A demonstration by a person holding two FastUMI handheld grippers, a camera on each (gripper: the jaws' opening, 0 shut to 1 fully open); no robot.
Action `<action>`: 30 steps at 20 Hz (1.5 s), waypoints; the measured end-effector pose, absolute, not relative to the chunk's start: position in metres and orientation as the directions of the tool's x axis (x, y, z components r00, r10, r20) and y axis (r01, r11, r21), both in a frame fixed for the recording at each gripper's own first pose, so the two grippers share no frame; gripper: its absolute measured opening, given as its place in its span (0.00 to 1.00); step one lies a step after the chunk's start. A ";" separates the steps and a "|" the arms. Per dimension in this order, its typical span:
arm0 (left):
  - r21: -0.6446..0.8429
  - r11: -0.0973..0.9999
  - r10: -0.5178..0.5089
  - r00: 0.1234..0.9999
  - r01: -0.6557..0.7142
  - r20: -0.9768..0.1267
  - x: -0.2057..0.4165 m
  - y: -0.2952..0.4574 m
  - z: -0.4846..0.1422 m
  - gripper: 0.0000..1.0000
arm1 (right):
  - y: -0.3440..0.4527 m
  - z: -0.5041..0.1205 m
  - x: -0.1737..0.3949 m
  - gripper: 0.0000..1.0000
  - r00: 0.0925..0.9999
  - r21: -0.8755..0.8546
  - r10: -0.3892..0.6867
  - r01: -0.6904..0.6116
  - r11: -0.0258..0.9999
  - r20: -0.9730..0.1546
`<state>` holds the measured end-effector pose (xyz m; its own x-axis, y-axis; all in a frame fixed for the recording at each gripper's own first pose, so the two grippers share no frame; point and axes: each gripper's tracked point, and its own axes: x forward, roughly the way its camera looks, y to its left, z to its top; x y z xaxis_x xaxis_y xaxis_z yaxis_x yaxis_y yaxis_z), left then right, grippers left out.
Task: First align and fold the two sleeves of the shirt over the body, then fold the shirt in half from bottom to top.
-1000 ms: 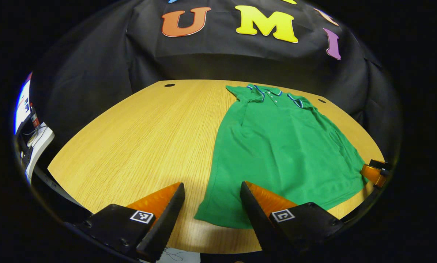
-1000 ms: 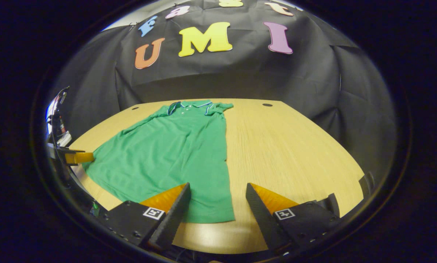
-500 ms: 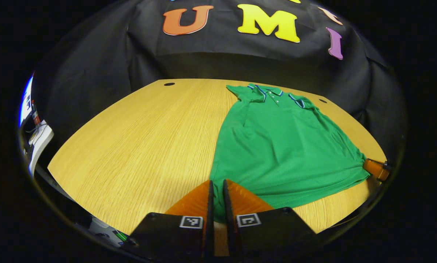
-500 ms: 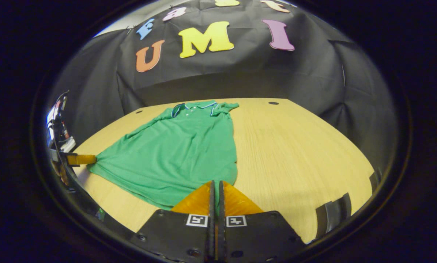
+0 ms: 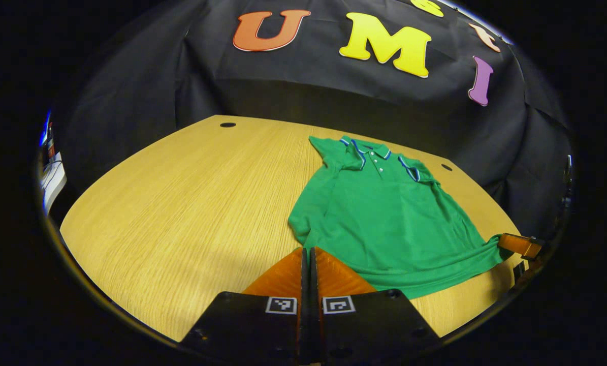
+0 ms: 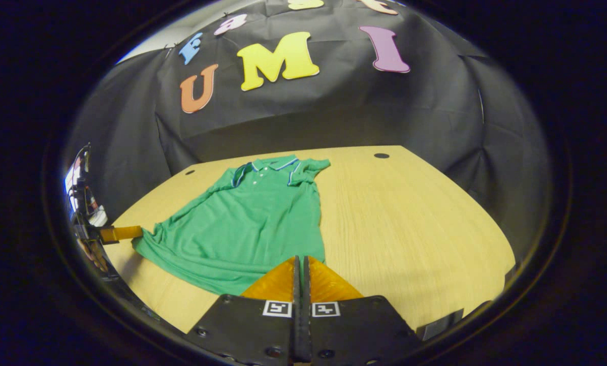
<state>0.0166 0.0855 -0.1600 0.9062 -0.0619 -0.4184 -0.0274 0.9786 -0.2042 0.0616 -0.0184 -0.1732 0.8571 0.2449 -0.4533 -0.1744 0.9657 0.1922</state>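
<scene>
A black cloth wall (image 5: 303,96) backs a wooden table (image 5: 181,203) in the booth.

In the left gripper view, bare tabletop fills the left half, with a small dark hole (image 5: 227,124) near its far edge. The left gripper (image 5: 308,251) sits at the bottom middle with its fingers closed together, pinching the shirt's near left hem corner. The green shirt (image 5: 384,213) lies to the right of centre, collar (image 5: 372,150) at the far end, both short sleeves tucked in over the body beside the collar. Its lower part is drawn up off the table and bunched, the hem stretched in a sagging line between the two grippers. At the far right the right gripper (image 5: 506,243) shows as a pair of closed fingers gripping the other hem corner. A second hole (image 5: 446,167) lies just beyond the shirt's right shoulder.

In the right gripper view, the left gripper (image 6: 135,232) enters at the far left, clamped on the hem corner. The shirt (image 6: 252,218) spreads from there to the centre, collar (image 6: 267,165) away from the camera. The right gripper (image 6: 299,259) at the bottom middle is closed tight on the near hem corner. To the right the table (image 6: 410,229) is bare wood, with one hole (image 6: 381,155) near the far edge.
</scene>
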 end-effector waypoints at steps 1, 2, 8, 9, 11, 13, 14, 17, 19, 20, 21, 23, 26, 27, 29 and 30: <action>-0.199 0.980 -0.061 0.915 -0.021 -0.399 0.025 0.086 -0.149 0.06 | -0.018 -0.165 0.070 0.00 0.859 0.191 0.249 -0.180 0.965 -0.447; -0.190 0.982 -0.060 0.922 -0.015 -0.383 0.032 0.086 -0.139 0.06 | -0.018 -0.157 0.080 0.00 0.863 0.190 0.249 -0.182 0.965 -0.439; -0.151 0.988 -0.066 0.946 0.019 -0.317 0.097 0.083 -0.097 0.06 | -0.011 -0.125 0.142 0.00 0.879 0.181 0.256 -0.197 0.963 -0.403; -0.148 0.989 -0.064 0.951 0.019 -0.304 0.109 0.084 -0.091 0.06 | -0.010 -0.120 0.154 0.00 0.881 0.176 0.255 -0.200 0.964 -0.398; -0.117 0.993 -0.055 0.963 0.025 -0.262 0.132 0.085 -0.077 0.06 | -0.008 -0.111 0.178 0.00 0.889 0.170 0.251 -0.199 0.965 -0.384; -0.060 0.998 -0.035 0.975 0.023 -0.221 0.156 0.087 -0.065 0.06 | -0.002 -0.109 0.202 0.00 0.885 0.166 0.261 -0.212 0.963 -0.386; -0.048 0.998 -0.036 0.978 0.027 -0.205 0.167 0.086 -0.061 0.06 | -0.001 -0.107 0.214 0.00 0.883 0.162 0.265 -0.218 0.962 -0.388; -0.059 0.998 -0.046 0.987 0.037 -0.154 0.203 0.081 -0.052 0.06 | 0.002 -0.096 0.251 0.00 0.893 0.125 0.262 -0.232 0.965 -0.365; -0.076 0.997 -0.044 0.988 0.033 -0.150 0.224 0.081 -0.052 0.06 | 0.003 -0.086 0.272 0.00 0.906 0.096 0.256 -0.237 0.967 -0.337; -0.088 0.996 -0.045 0.989 0.033 -0.140 0.241 0.083 -0.047 0.06 | 0.004 -0.082 0.286 0.00 0.911 0.083 0.252 -0.238 0.968 -0.326; -0.099 0.995 -0.034 0.991 0.021 -0.131 0.253 0.086 -0.042 0.06 | 0.003 -0.079 0.298 0.00 0.914 0.071 0.243 -0.233 0.970 -0.324; -0.123 0.992 -0.027 0.993 0.013 -0.115 0.278 0.087 -0.034 0.06 | 0.008 -0.071 0.323 0.00 0.922 0.058 0.239 -0.233 0.971 -0.305; -0.110 0.994 -0.023 0.994 0.011 -0.106 0.319 0.087 -0.021 0.06 | 0.012 -0.052 0.368 0.00 0.937 0.062 0.223 -0.215 0.975 -0.267; -0.107 0.994 -0.028 0.995 0.017 -0.099 0.333 0.085 -0.016 0.06 | 0.015 -0.044 0.383 0.00 0.943 0.074 0.218 -0.206 0.976 -0.252; -0.103 0.994 -0.036 0.996 0.028 -0.081 0.357 0.081 -0.007 0.05 | 0.018 -0.033 0.408 0.00 0.952 0.081 0.203 -0.190 0.979 -0.228; -0.092 0.995 -0.039 0.997 0.033 -0.067 0.367 0.081 -0.004 0.06 | 0.021 -0.029 0.419 0.00 0.956 0.085 0.199 -0.184 0.979 -0.215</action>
